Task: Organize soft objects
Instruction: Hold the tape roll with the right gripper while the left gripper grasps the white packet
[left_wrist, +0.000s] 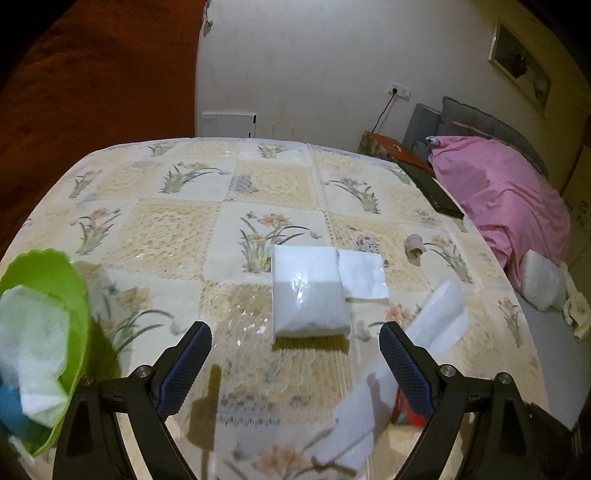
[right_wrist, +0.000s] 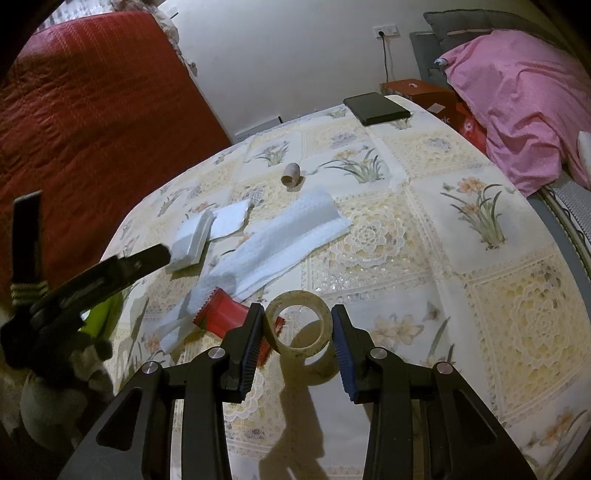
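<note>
Gripping one tape roll (right_wrist: 299, 325) — right claw (right_wrist: 297, 332); left claw (left_wrist: 295, 343) wide open, empty — one tissue pack (left_wrist: 308, 291).

We see a glossy plastic cover over the floral tablecloth (left_wrist: 177, 229), glinting where light strikes it. The white tissue pack (left_wrist: 308, 291) wears a shiny clear film, while the loose paper towel (right_wrist: 280, 236) looks matt and embossed (a fine quilted texture). The tape roll (right_wrist: 299, 325) is translucent and smooth. The green bowl (left_wrist: 79, 295) is smooth plastic. Both grippers are matt black plastic with ribbed blue pads (left_wrist: 404, 365) and bright metal pivot screws (right_wrist: 378, 352).
</note>
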